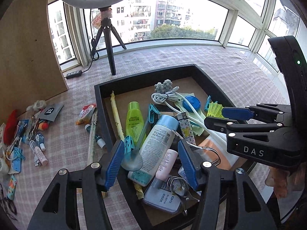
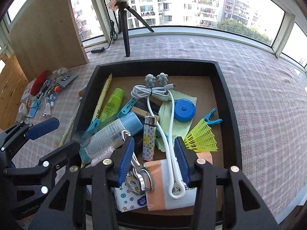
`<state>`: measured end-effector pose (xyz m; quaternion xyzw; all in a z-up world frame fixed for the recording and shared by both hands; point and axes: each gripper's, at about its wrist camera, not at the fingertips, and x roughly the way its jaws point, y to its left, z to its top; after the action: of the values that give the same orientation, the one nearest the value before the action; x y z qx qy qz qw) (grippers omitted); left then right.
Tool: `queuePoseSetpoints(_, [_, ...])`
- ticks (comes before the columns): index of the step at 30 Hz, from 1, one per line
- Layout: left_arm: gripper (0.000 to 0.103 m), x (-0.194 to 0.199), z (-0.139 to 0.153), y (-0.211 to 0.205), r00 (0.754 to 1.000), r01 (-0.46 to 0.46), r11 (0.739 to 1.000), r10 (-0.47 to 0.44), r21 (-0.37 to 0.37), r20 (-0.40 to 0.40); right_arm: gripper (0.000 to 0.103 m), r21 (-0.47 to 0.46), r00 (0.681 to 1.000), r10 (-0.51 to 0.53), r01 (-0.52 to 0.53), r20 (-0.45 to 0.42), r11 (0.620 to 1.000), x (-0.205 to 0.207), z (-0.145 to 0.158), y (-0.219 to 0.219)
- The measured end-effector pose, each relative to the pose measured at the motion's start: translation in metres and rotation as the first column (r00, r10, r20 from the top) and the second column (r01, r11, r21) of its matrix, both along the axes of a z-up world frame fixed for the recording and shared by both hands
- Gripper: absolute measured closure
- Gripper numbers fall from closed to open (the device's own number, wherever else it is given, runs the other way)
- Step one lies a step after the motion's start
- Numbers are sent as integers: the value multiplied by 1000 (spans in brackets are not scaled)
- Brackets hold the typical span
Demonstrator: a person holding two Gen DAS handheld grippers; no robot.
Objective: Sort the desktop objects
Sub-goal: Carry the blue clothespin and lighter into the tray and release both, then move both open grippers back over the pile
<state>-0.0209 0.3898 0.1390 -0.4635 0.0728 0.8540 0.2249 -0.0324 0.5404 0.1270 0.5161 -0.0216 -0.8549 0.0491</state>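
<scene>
Left gripper (image 1: 151,164) hangs over the near end of the black rectangular tray (image 2: 228,103), jaws wide, nothing clamped; the white lotion bottle with pale blue cap (image 1: 157,145) and a pink tube (image 1: 166,163) lie loose between them. Right gripper (image 2: 152,163), jaws also wide and empty, straddles a white looped cord (image 2: 168,145) and a peach-and-white tissue pack (image 2: 163,187). Tray sits on the pink-checked desk (image 2: 268,124); a heap of small unsorted items (image 1: 28,138) lies on the desk left of it.
</scene>
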Motion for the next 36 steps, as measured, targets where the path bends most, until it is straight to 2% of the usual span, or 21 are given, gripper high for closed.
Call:
queuePoseSetpoints(12, [48,5,3,-36,999,-35,999,35,-5,-3,60,-8,999,33,-33,-12,999,3,4,-30])
queuePoseSetpoints(20, [47,9,2,-78,996,-86,996,86,-13,6,60,-10,998,64,-64,-18,998,8,4,-67])
queuePoseSetpoints(29, [45,8,-13,-140,988,-155,987,155,-33,22,60,-18,993,115,-115,-8,993,12,0,-117])
queuePoseSetpoints(36, [45,-10,-31,-206,967,-247,967,250,-56,55,60,-32,985,173,-173,3,984,1,-7,-166])
